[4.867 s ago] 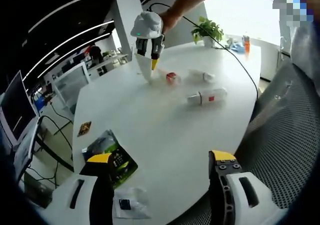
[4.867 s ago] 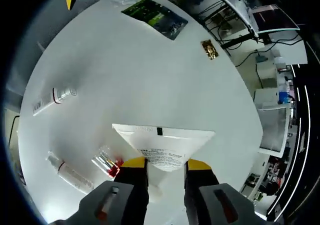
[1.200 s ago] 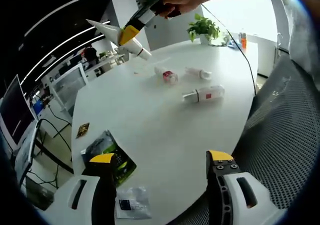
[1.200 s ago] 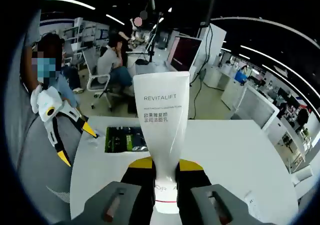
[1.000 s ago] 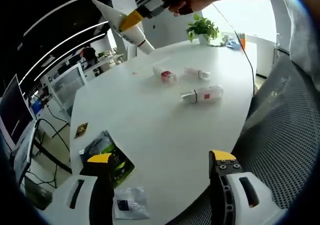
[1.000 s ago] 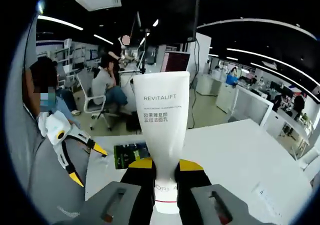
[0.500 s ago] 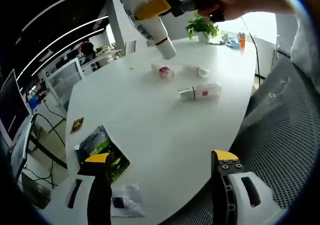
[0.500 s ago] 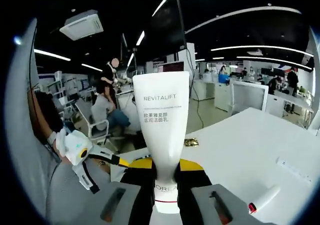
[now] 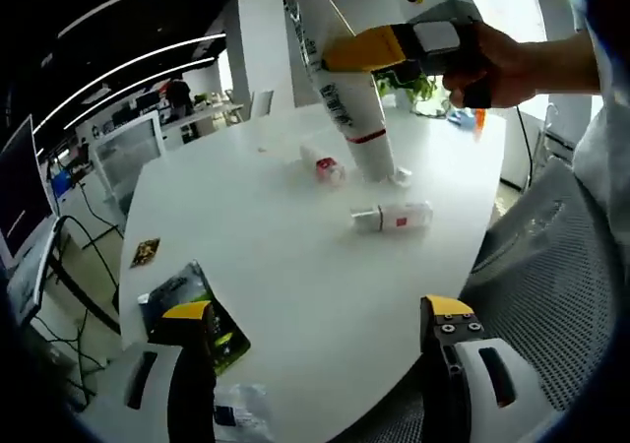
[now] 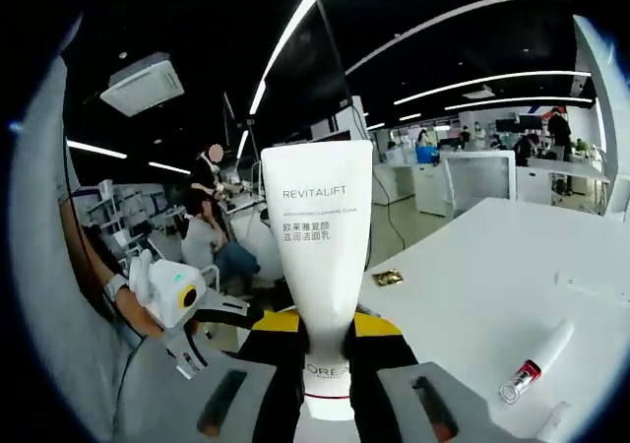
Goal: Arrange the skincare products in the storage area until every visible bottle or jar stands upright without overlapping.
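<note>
**Your right hand-held gripper carries the white tube above the tabletop**

In the left gripper view, your left hand-held gripper [image 9: 315, 315] sits low at the near edge of the white tabletop [image 9: 266, 236], its yellow-tipped jaws spread wide apart with nothing between them. Just beyond its left jaw lies a dark green packet [image 9: 192, 300], and further out on that side a small brown sachet [image 9: 144, 253]. Well ahead of the jaws, three products lie on their sides: a small bottle with a red cap [image 9: 323, 162], a white tube with a red mark [image 9: 392, 216] nearer to you, and a small white bottle [image 9: 399, 175] partly hidden behind the lifted tube. Up and to the right, your right hand-held gripper [image 9: 369, 49] is clamped on the white tube [image 9: 340, 89], which hangs tilted over those products, cap end down.

In the right gripper view, that white tube [image 10: 317, 236] reads REVITALIFT and stands straight up between the jaws, which grip it near the cap. To its right, a slim tube with a red band [image 10: 536, 361] lies flat on the tabletop [image 10: 472, 285]
</note>
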A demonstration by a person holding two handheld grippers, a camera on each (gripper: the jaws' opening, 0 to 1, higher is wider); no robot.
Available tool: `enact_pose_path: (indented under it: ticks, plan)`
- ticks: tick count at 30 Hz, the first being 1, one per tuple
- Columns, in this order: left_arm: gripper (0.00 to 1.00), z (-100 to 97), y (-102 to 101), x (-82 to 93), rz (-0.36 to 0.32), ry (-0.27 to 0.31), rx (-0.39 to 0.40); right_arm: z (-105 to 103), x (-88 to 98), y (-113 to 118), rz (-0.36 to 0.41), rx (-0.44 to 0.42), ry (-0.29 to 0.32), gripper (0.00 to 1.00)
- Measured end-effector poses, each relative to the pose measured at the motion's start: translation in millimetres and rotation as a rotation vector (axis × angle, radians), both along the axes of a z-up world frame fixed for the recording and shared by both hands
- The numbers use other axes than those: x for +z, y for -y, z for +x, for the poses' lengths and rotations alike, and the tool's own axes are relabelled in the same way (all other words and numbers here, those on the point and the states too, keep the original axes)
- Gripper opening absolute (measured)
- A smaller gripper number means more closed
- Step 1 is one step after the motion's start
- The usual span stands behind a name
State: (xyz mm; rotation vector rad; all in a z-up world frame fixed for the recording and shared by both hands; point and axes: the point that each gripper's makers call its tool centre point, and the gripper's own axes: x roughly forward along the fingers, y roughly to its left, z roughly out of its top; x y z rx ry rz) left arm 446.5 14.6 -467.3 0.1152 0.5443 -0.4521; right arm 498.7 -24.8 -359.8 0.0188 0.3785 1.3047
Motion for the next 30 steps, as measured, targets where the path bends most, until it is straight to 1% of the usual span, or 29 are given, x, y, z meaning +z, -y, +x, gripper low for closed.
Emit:
enact_pose_path:
  ticks: [2, 3, 4, 6, 10, 12, 14, 18, 19, 23, 25, 28, 30]
  plan:
    - [0.83, 4.3, 9, 7.1, -0.037, 0.006, -0.005, -2, 1.9, 0, 0.002, -0.006, 0.004, 0.1]
    - [0.83, 6.1, 12, 9.6, -0.045, 0.011, -0.007, -3, 3.0, 0, 0.004, -0.009, 0.006, 0.1]
    - [0.83, 7.2, 16, 11.7, -0.06, 0.006, -0.003, -3, 5.1, 1, 0.009, -0.014, 0.006, 0.1]
    - [0.83, 10.4, 27, 21.6, -0.123, 0.017, -0.003, -2, 8.5, 2, 0.019, -0.027, 0.005, 0.11]
    - [0.81, 17.9, 39, 44.1, -0.202, 0.062, 0.003, 2, 15.7, 8, 0.049, -0.065, -0.008, 0.11]
    - [0.8, 21.3, 40, 54.1, -0.226, 0.08, 0.009, 4, 18.4, 10, 0.059, -0.084, -0.016, 0.11]
    - [0.77, 26.4, 42, 68.2, -0.266, 0.116, 0.017, 5, 20.9, 11, 0.064, -0.102, -0.022, 0.11]
    - [0.7, 34.2, 44, 88.9, -0.312, 0.16, 0.028, 6, 25.9, 11, 0.08, -0.12, -0.029, 0.11]
    - [0.69, 35.6, 46, 93.4, -0.318, 0.175, 0.022, 6, 26.9, 10, 0.083, -0.124, -0.031, 0.11]
    - [0.64, 41.1, 50, 103.2, -0.327, 0.198, 0.025, 4, 30.0, 7, 0.097, -0.14, -0.051, 0.11]
    - [0.6, 43.8, 52, 106.9, -0.33, 0.21, 0.028, 2, 31.0, 5, 0.098, -0.142, -0.053, 0.11]
    - [0.52, 47.2, 54, 109.4, -0.32, 0.221, 0.031, -1, 31.1, 2, 0.091, -0.152, -0.052, 0.11]
    - [0.5, 48.1, 56, 109.9, -0.311, 0.225, 0.028, -2, 30.9, 1, 0.09, -0.156, -0.054, 0.11]
